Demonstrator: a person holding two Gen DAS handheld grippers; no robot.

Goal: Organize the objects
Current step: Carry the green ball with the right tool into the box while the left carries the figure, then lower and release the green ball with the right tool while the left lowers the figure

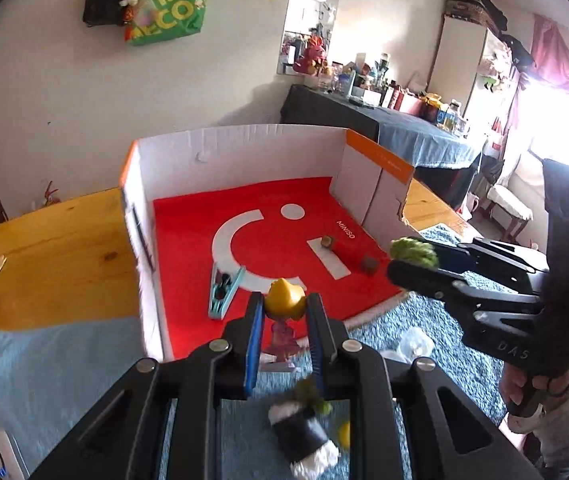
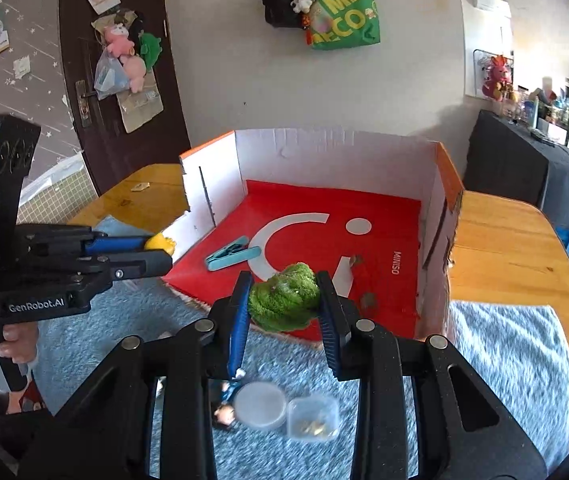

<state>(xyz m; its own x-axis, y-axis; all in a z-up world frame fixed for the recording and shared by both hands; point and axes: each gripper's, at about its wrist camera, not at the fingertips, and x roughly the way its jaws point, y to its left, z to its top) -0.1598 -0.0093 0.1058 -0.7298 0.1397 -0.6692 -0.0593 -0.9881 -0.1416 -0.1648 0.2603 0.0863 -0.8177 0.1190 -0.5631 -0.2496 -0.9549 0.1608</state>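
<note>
The left tool (image 1: 284,308) is clamped tight on a small yellow toy (image 1: 284,295), its blue-padded fingers (image 1: 254,344) pressing the toy from both sides, just above the near edge of the red sheet (image 1: 276,200) that lines the open white box (image 1: 240,148). The right tool (image 2: 284,300) grips a green fuzzy toy (image 2: 284,298) between its fingers at a narrow spread, held over the near edge of the same sheet. Each tool shows in the other's camera, side on, with its toy poking out past the tips. Inside the box lie a teal clip-like item (image 1: 224,286) and two small brown lumps (image 1: 369,263); what these lumps are is too small to tell. On the blue fuzzy mat (image 2: 516,360) covering the wooden desk (image 2: 500,232), below the left tool, a black-and-white plush piece (image 1: 304,436) is blurred and partly hidden by the tool's frame, and a pinkish translucent figure (image 1: 282,340) shows between the fingers, its shape unclear. Under the right tool sit a round clear lid (image 2: 260,404), a small clear container (image 2: 312,418) with yellowish bits, and a small figure (image 2: 224,410) mostly covered by the lid and the tool. A hand (image 2: 16,340) holds the left tool's grip, cut off at the edge.
</note>
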